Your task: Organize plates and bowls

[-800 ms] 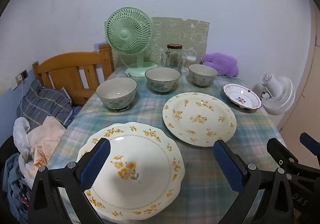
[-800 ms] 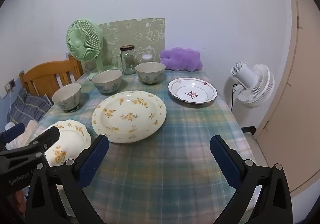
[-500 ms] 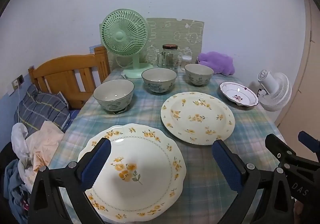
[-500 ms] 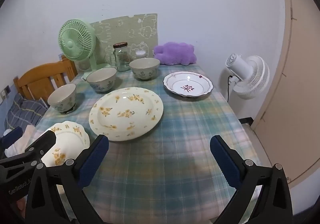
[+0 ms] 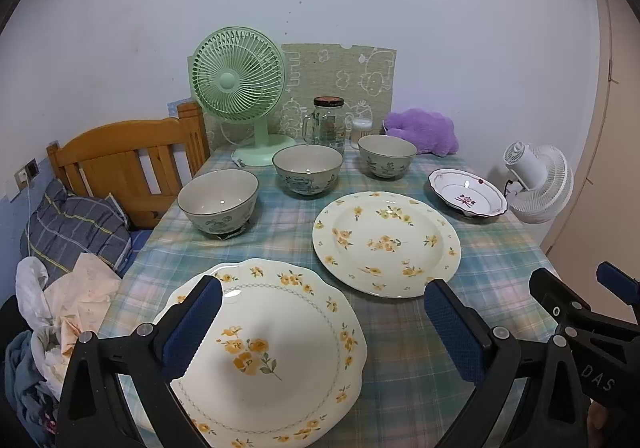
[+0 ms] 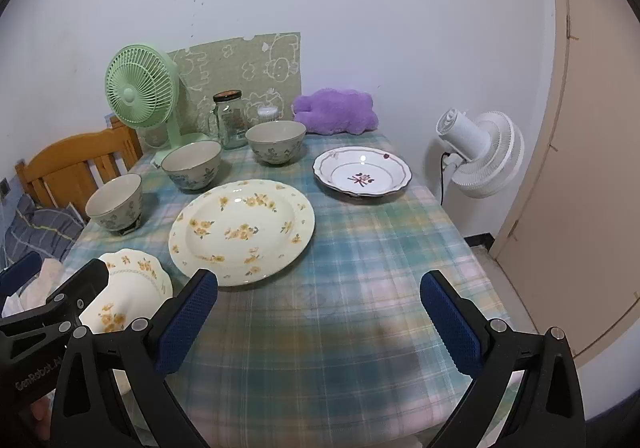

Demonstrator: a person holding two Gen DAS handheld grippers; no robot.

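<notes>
I read "GenRobot" on my left gripper (image 5: pixel 320 324), "DAS" on my right gripper (image 6: pixel 318 314); both released. Three empty bowls (image 5: pixel 218 199) and three plates (image 5: pixel 386 242) sit on the table (image 6: pixel 360 288).

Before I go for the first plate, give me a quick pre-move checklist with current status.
1. Left gripper open, nothing held: ok.
2. Right gripper open, nothing held: ok.
3. Scalloped plate lies flat below the left gripper, nothing on it: ok.
4. Round yellow-flower plate bare, apart from the bowls: ok.
5. Three bowls upright, unstacked: ok.
6. Scalloped plate's near rim, hidden by the gripper: cannot tell.
</notes>
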